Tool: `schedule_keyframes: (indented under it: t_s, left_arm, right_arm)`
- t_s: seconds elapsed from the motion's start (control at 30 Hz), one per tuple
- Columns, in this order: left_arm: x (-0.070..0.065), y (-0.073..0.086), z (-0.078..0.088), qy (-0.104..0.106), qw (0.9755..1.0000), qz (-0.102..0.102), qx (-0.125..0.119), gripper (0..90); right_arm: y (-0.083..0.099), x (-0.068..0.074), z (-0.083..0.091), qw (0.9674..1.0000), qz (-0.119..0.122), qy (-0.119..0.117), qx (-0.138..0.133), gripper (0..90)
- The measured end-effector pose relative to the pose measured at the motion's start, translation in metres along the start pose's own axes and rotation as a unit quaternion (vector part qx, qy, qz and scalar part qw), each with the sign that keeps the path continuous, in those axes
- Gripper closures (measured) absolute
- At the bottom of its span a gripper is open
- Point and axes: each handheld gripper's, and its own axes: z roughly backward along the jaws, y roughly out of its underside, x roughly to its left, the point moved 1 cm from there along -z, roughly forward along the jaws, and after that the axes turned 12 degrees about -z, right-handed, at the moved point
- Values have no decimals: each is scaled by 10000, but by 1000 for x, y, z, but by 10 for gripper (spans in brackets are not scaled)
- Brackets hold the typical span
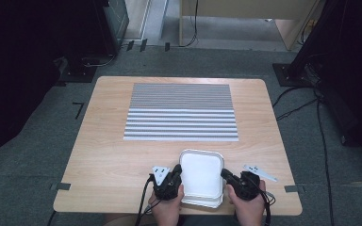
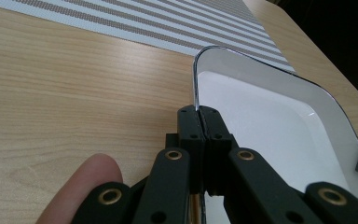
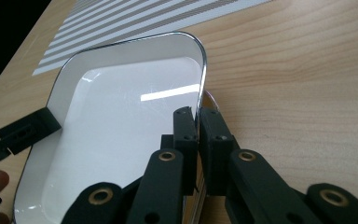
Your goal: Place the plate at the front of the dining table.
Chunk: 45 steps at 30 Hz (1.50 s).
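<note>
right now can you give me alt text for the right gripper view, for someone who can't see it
The right gripper, its two black jaws shut on the near rim of a white square tray, is seen from just behind. The left gripper holds the tray's opposite rim. The tray is over a light wooden table, with a striped placemat beyond.

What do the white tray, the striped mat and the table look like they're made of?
White tray: glossy, likely enamelled metal or melamine; it mirrors a light strip and has a thin dark rim. Both grippers are shut on that rim.
Striped mat: looks like woven fabric or vinyl; a fine dotted weave shows in the grey bands.
Table: light wood or wood-look laminate, matte, with visible grain.
</note>
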Motion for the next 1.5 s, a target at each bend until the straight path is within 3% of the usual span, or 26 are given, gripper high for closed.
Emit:
schedule_keyframes:
  t_s: [0.03,0.07,0.2,0.47,0.63,0.87,1.13,1.5]
  left_arm:
    - [0,0,0,-18,10000,-36,-27,898]
    - [0,0,0,-18,10000,-36,-27,898]
    - [0,0,1,-38,10000,-57,-47,898]
    - [3,-3,8,18,9999,-32,-152,898]
    - [7,-17,15,61,9994,-51,-326,899]
    - [10,-30,15,81,9990,-80,-423,899]
    - [19,-45,8,50,9987,-17,-502,899]
    - [39,-76,-6,-58,9985,-121,-528,899]
  right_arm:
    - [-3,2,1,9993,-378,34,29,898]
    - [-3,2,1,9993,-378,34,29,898]
    - [-1,6,1,9994,-303,117,-97,900]
    - [-3,17,10,9993,61,-36,-355,898]
    - [-8,27,12,9984,248,-158,-481,899]
    - [-19,33,10,9980,258,-304,-482,898]
    - [-36,44,-2,9970,452,-330,-543,900]
    - [-65,66,-24,9965,595,-399,-438,900]
